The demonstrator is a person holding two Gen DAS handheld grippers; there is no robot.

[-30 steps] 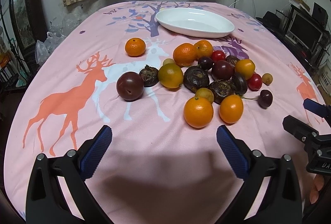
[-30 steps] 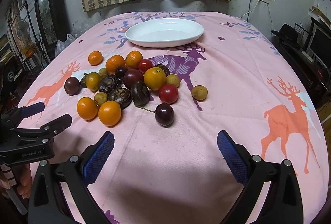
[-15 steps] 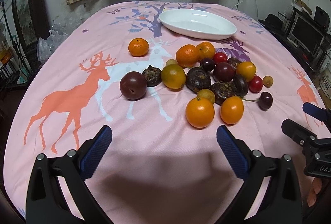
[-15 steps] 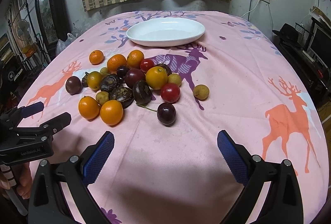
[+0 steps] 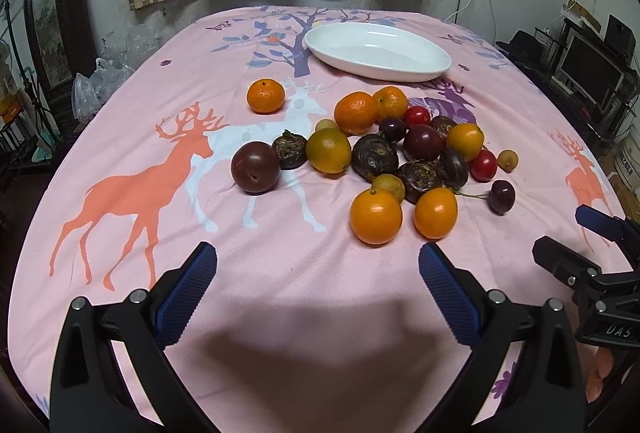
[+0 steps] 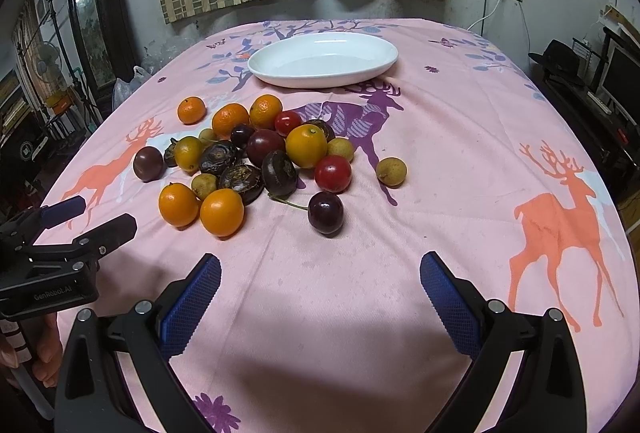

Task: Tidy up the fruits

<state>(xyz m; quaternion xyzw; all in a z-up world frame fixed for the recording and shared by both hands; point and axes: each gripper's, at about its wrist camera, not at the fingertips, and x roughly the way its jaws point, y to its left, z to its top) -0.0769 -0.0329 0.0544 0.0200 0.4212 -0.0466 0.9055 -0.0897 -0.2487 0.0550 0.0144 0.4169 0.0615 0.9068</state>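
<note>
A pile of mixed fruit (image 5: 400,157) (image 6: 256,161) lies mid-table: oranges, dark plums, red tomatoes, brown water chestnuts, small yellow longans. One orange (image 5: 265,96) and one plum (image 5: 255,172) sit apart on the left. A cherry (image 6: 325,212) and a longan (image 6: 391,171) sit apart on the right. An empty white oval dish (image 5: 378,51) (image 6: 322,59) stands beyond the pile. My left gripper (image 5: 318,285) is open and empty above the cloth near the pile. My right gripper (image 6: 320,289) is open and empty, short of the cherry.
The table wears a pink cloth with deer prints (image 5: 136,189) (image 6: 560,217). The left gripper shows at the left edge of the right wrist view (image 6: 68,233); the right gripper shows at the right edge of the left wrist view (image 5: 592,245). Shelves and monitors (image 5: 588,73) stand right of the table.
Both grippers have drifted slightly forward toward the fruit. Both stay open and no fruit has moved.
</note>
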